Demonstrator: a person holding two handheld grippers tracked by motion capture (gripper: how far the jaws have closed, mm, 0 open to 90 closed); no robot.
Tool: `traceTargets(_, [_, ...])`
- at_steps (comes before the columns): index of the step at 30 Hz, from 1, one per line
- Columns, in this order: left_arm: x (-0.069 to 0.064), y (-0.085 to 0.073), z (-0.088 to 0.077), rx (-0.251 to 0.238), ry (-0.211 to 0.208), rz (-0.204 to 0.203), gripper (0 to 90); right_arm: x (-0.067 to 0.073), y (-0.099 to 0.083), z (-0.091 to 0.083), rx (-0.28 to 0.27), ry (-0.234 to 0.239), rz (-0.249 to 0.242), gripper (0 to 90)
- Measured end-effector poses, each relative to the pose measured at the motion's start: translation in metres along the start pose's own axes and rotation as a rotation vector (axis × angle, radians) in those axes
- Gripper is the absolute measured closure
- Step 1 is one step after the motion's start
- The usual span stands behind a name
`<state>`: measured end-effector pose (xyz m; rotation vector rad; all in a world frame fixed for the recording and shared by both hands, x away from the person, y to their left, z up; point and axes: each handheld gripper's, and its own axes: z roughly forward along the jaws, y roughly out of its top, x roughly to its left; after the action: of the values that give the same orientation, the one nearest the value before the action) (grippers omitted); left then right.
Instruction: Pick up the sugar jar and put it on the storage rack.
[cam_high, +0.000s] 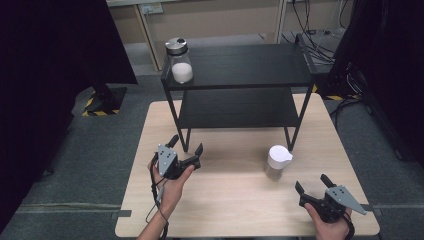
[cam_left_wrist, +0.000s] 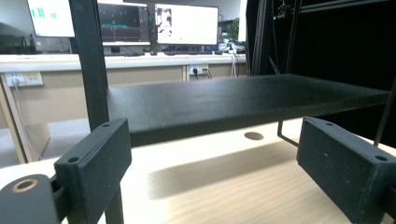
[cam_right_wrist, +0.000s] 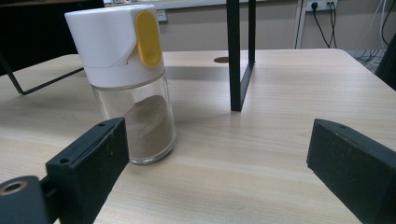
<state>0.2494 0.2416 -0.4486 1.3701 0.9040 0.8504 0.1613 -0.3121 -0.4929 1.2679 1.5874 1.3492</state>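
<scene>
Right tool lined up on the spice jar

The white-lidded glass spice jar (cam_right_wrist: 128, 84) stood on the pale wooden worktop (cam_high: 230, 200); both the right tool (cam_high: 315, 183) and left tool (cam_high: 186, 145) gaped empty. Best approach: level, centring jaws around the glass.

- Nearest thing to my right hand is a little glass shaker jar (cam_high: 277, 162), standing upright on the light wood table (cam_high: 235, 200).
- It's got a chunky white cap with a yellow flip tab (cam_right_wrist: 148, 38) on the side, tab looks closed from where I'm sitting.
- Clear glass body, roughly half full of a brownish powder (cam_right_wrist: 148, 123) that's heaped higher on one side.
- Sits just beside the black shelf's front right leg (cam_right_wrist: 239, 56), not touching it.
</scene>
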Motion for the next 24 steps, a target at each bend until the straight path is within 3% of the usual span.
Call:
traceTargets(15, [-0.002,-0.017,-0.001,0.049,0.002,-0.027,8.9,0.000,0.001,0.000,0.003,0.001,-0.002,5.9])
traceTargets(24, [-0.001,-0.028,-0.002,0.090,0.005,-0.019,8.8,0.000,0.001,0.000,0.003,0.002,-0.007,5.9])
